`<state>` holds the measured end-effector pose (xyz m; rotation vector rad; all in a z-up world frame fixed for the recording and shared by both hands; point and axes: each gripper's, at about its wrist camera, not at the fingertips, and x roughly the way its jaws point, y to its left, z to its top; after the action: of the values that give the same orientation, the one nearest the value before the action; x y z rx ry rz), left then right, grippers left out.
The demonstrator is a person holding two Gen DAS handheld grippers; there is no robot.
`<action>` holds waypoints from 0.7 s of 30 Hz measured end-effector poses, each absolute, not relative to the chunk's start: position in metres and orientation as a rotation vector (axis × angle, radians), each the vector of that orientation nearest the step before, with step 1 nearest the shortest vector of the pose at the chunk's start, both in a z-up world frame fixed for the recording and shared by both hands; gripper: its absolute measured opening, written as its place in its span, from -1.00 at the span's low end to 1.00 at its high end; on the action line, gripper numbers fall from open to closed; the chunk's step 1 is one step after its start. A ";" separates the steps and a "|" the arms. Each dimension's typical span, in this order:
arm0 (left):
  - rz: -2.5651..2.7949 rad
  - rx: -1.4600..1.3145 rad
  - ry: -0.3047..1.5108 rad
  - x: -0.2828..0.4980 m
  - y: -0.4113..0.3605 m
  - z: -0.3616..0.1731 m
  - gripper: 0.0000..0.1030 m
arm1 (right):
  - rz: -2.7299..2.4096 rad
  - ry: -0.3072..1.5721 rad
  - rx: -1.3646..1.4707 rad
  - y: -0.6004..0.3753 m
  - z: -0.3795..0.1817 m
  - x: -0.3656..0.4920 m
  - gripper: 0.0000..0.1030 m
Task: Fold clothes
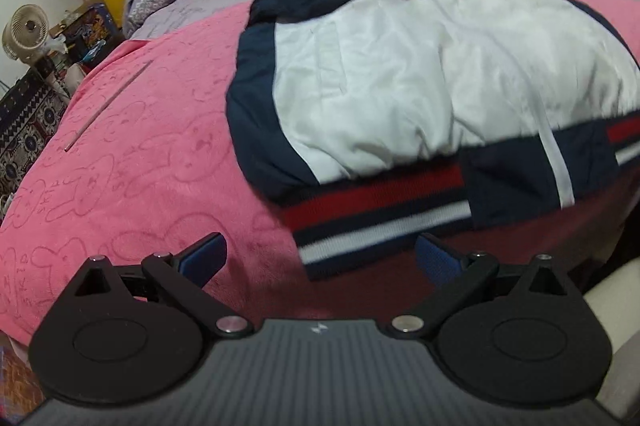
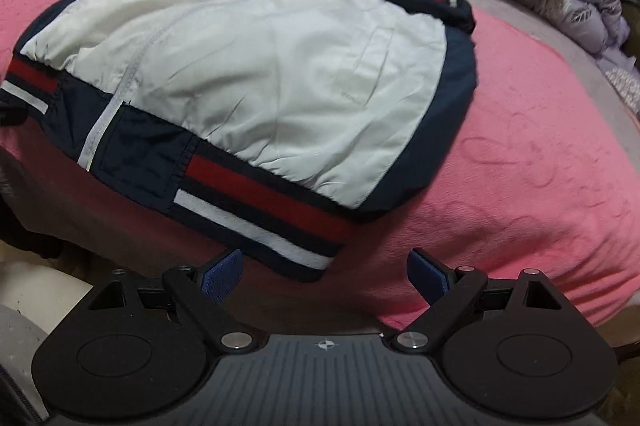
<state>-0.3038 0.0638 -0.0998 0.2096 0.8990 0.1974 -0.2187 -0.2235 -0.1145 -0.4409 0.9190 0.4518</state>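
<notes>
**Soft jacket, firm hem: where to grip**

While the jacket (image 1: 420,73) lies flat on the pink blanket (image 1: 140,153), both grippers hover at its near edge, released and empty. The left gripper (image 1: 320,262) stands wide over the left end of the striped hem (image 1: 380,209); the right gripper (image 2: 324,272) stands wide over the hem's right end. Neither pad touches cloth, as far as the views show.

The white shell looks thin, light and probably slippery, so a pinch there would likely slide or take only one layer. The ribbed hem seems thicker and grippier, and its two corners look like the soundest holds. Being limp, the jacket will sag between the grippers when lifted.
</notes>
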 end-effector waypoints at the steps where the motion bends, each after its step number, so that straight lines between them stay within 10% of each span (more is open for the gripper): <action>1: 0.194 0.225 0.906 -0.303 0.062 -0.103 0.98 | 0.449 0.936 -0.450 -0.221 -0.118 -0.216 0.75; 21: 0.311 0.193 0.733 -0.306 0.083 -0.061 1.00 | 0.229 0.625 -0.301 -0.257 -0.061 -0.214 0.91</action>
<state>-0.3063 0.0830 -0.0605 0.1931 0.7333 0.3108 -0.2138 -0.2566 -0.0614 -0.3008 0.6252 0.2289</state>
